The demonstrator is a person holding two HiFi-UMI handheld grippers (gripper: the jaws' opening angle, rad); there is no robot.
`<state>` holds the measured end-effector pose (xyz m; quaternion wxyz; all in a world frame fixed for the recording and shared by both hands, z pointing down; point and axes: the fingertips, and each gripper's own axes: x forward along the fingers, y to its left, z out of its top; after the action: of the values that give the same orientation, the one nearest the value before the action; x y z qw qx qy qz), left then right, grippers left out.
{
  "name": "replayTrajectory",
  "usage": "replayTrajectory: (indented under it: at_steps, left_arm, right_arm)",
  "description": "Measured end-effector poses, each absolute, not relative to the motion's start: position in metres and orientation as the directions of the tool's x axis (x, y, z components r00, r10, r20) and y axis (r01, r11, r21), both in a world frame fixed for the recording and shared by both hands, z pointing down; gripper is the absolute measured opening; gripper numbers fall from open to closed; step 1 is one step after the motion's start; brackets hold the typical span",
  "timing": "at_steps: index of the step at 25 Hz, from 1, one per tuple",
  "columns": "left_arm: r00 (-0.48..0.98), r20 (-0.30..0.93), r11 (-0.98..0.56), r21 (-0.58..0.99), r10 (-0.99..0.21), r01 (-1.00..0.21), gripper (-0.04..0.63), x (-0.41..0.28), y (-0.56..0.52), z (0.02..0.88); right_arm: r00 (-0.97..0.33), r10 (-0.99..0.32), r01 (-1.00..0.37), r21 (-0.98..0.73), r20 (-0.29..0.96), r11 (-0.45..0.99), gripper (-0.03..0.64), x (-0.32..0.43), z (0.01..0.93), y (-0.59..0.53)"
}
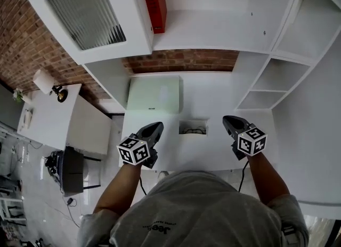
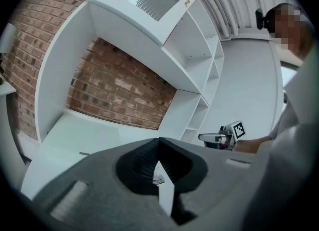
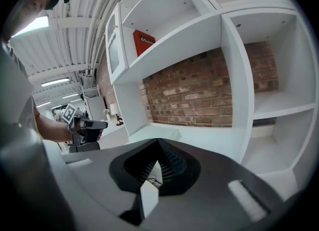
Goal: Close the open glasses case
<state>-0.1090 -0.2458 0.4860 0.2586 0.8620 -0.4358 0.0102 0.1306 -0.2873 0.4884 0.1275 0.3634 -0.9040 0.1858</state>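
Nearest the lens is the person's grey shirt [image 1: 197, 208], filling the bottom of the head view; two bare forearms reach up from it toward the middle of the frame, one to each tool. Left of centre lies the left gripper [image 1: 157, 127] and right of centre the right gripper [image 1: 228, 119], both tipped slightly downward over the white desk [image 1: 213, 155]; each gripper's own view shows its dark ribbed jaws pressed together at the tips with nothing clamped between them. Between the two, just below the middle of the head view, lies the glasses case [image 1: 193, 127], a small white box open to the ceiling with something dark inside, apart from both tools; where its lid hinges I cannot tell at this size.

Flanking the case from both sides reads as a set-up for closing it; one tool could steady the body while the other tips the lid over, and closed jaws make a blunt nose suited to pushing rather than pinching; so I judge the task to be at the approach, with no contact yet.

Further up the desk a pale flat box [image 1: 154, 94] lies below the brick wall [image 1: 181, 60]; a red box [image 1: 153, 0] stands on the shelf at the top, beside a ribbed-glass cabinet door [image 1: 85, 11] at upper left; none of these lies in the way.
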Motion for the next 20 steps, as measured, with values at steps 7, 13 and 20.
replayTrajectory:
  at_steps: [7,13,20]
  left_arm:
    - [0.685,0.270,-0.543,0.445,-0.677,-0.712,-0.003,-0.133,-0.261,0.501]
    - [0.690,0.263,-0.541,0.460,-0.674,-0.704,-0.003,-0.133,-0.264,0.505]
    - [0.699,0.260,-0.545,0.470,-0.666,-0.695,-0.003,-0.123,-0.265,0.505]
  right_arm:
    - [-0.632,-0.667,-0.772,-0.249,0.395,0.584,0.008,0.114,0.501,-0.287]
    - [-0.625,-0.670,-0.779,-0.262,0.401,0.570,0.008,0.117,0.505,-0.289]
    - [-0.633,-0.663,-0.772,-0.264,0.399,0.578,0.008,0.123,0.507,-0.294]
